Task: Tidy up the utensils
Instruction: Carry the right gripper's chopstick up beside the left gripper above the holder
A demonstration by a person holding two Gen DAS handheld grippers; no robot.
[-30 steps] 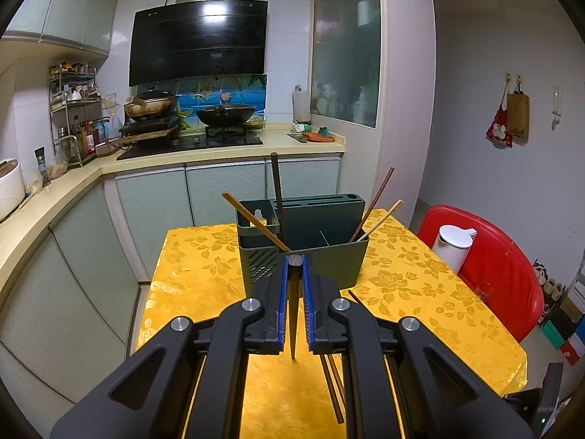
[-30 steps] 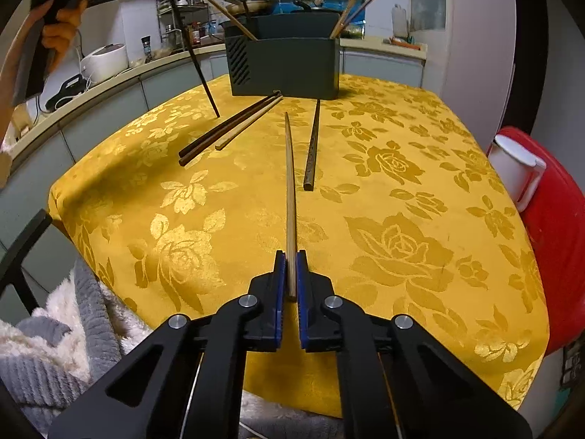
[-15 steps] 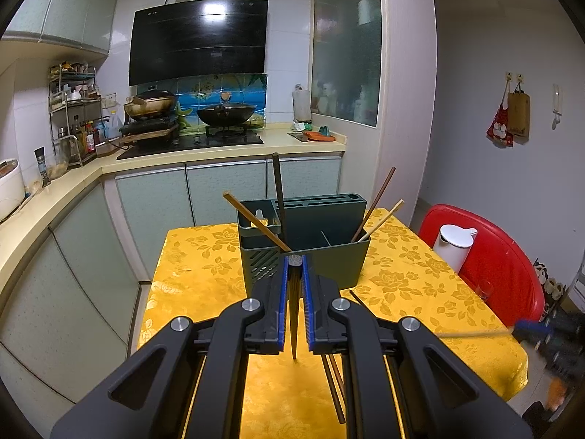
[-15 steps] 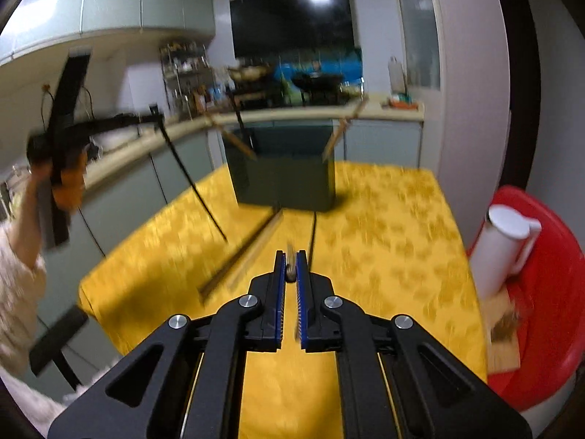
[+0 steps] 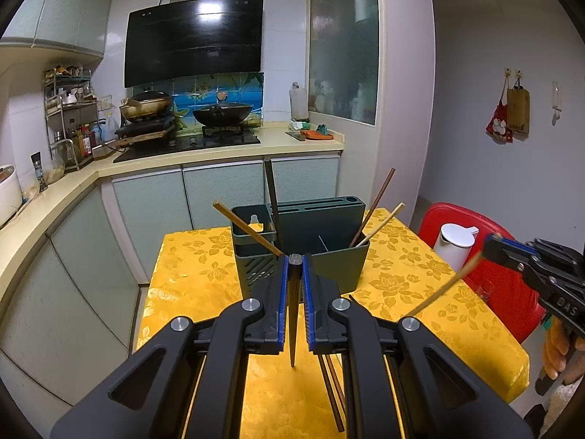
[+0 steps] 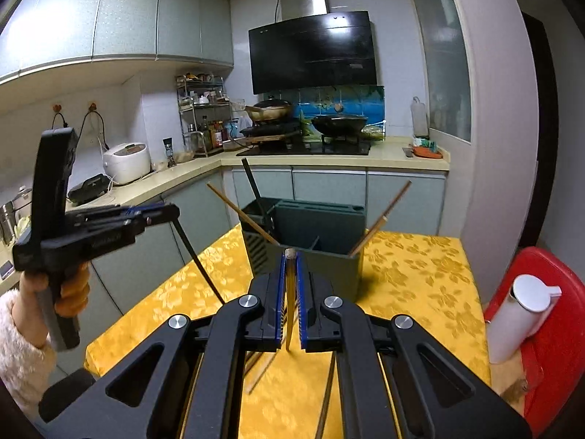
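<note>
A dark green utensil holder [image 5: 299, 245] stands on the yellow tablecloth [image 5: 190, 278]; it also shows in the right wrist view [image 6: 310, 241], with several chopsticks leaning in its compartments. My left gripper [image 5: 294, 263] is shut on a dark chopstick [image 5: 292, 314] that hangs point down above the table. My right gripper [image 6: 290, 259] is shut on a light wooden chopstick [image 6: 289, 307], held in the air in front of the holder. More loose chopsticks [image 5: 331, 384] lie on the cloth below.
A red chair [image 6: 548, 329] with a white jug [image 6: 519, 322] stands right of the table. Kitchen counter [image 5: 175, 157] and cabinets lie behind and to the left. The left gripper [image 6: 91, 226] shows in the right wrist view at the left.
My right gripper has lifted the light chopstick off the cloth and raised it, now level and facing the holder. My left gripper has barely moved with its dark chopstick.
</note>
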